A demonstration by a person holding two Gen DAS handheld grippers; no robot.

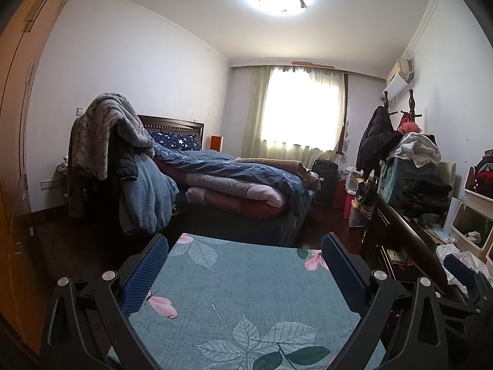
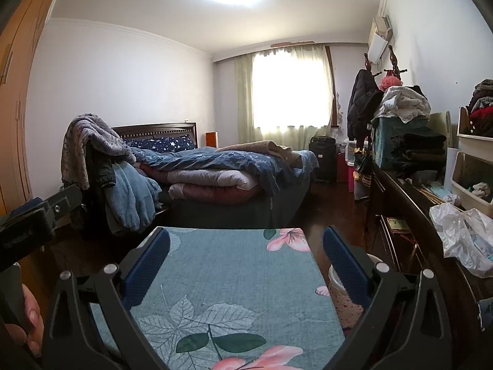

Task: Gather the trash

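A crumpled white plastic bag [image 2: 462, 240] lies on the dark dresser top at the right; the left wrist view has this bag [image 1: 453, 254] at its right edge. My right gripper [image 2: 245, 233] is open over a table with a teal floral cloth [image 2: 234, 277], left of the bag, nothing between its fingers. My left gripper [image 1: 245, 240] is open and empty over the same cloth [image 1: 246, 293]. One blue pad [image 1: 459, 266] of the right gripper shows in front of the bag. A round white-rimmed container [image 2: 340, 296] stands beside the table, partly hidden by the right finger.
An unmade bed [image 2: 231, 169] piled with quilts fills the middle. A chair draped with clothes [image 1: 107, 154] stands left. The dresser [image 2: 409, 203] carries clothes and white storage bins [image 2: 471, 178]. An orange wardrobe [image 1: 18, 123] lines the left. A hand [image 2: 29, 317] holds the left gripper's handle.
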